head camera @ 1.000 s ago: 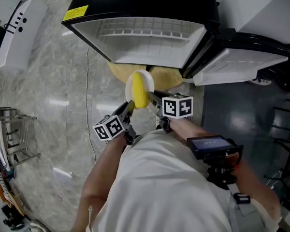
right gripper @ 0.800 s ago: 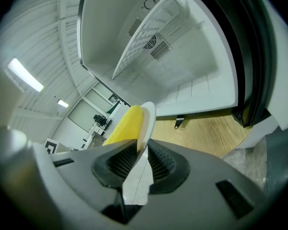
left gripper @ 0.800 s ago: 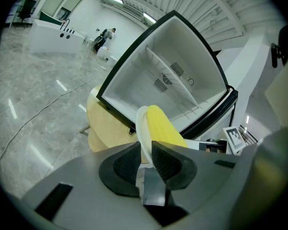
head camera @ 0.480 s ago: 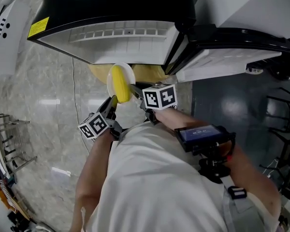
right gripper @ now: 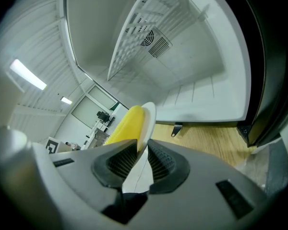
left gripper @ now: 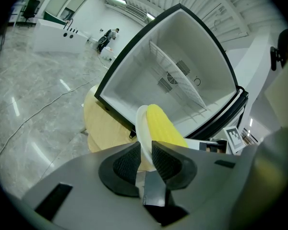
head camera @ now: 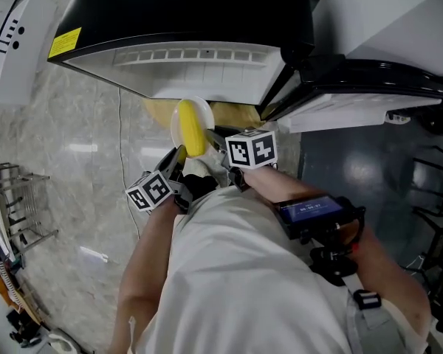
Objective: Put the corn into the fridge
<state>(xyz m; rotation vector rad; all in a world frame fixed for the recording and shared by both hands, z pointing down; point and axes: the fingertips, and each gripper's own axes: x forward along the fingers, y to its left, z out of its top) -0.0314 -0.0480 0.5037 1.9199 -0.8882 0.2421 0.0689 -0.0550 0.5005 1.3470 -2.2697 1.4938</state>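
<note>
A yellow corn cob (head camera: 190, 128) lies on a small white plate (head camera: 205, 113) held just in front of the open black fridge (head camera: 184, 13). My left gripper (head camera: 179, 154) is shut on the plate's left rim, and my right gripper (head camera: 213, 138) is shut on its right rim. In the left gripper view the plate (left gripper: 142, 128) runs edge-on between the pads of the left gripper (left gripper: 145, 159), with the corn (left gripper: 165, 128) beyond. In the right gripper view the right gripper (right gripper: 140, 162) pinches the plate (right gripper: 148, 115) beside the corn (right gripper: 124, 124). The fridge's white inside (left gripper: 177, 75) holds a wire shelf.
The fridge stands on a round wooden table (head camera: 159, 110). Its door (head camera: 362, 94) hangs open to the right. A wire rack (head camera: 15, 205) stands on the marble floor at left, and a cable (head camera: 122, 161) runs across the floor. A white appliance (head camera: 7, 35) is at the upper left.
Both grippers have carried the plate with the corn a little nearer to the fridge's opening. Both grips on the plate's rim are unchanged.
</note>
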